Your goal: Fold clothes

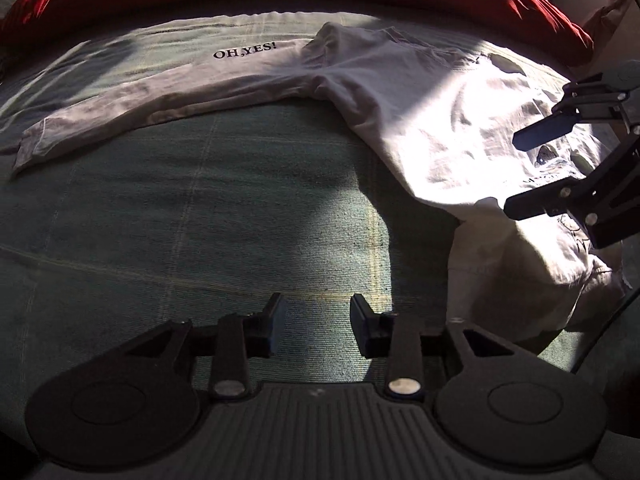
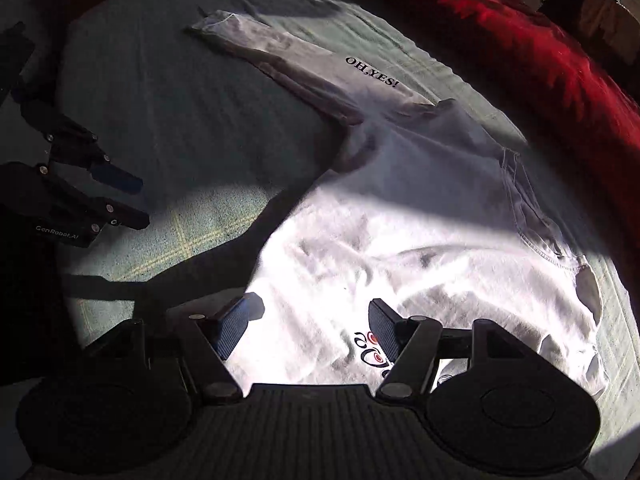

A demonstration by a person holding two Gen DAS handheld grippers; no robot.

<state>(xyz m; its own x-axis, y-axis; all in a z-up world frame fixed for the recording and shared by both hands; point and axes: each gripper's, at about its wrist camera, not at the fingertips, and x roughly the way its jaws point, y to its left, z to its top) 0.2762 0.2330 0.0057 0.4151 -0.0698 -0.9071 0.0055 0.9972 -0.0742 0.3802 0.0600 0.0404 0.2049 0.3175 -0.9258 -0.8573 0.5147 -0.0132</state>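
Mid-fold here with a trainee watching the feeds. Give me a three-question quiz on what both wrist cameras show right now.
1. True or false: the left gripper is clamped on the white shirt.
2. What is printed on the long sleeve stretched across the green bedcover?
3. Over what does the right gripper hover? A) the red blanket B) the shirt body C) the sleeve cuff

Key:
1. False: its jaws are open over bare bedcover, apart from the shirt.
2. "OH,YES!"
3. B: open jaws above the sunlit shirt body, near a printed graphic.
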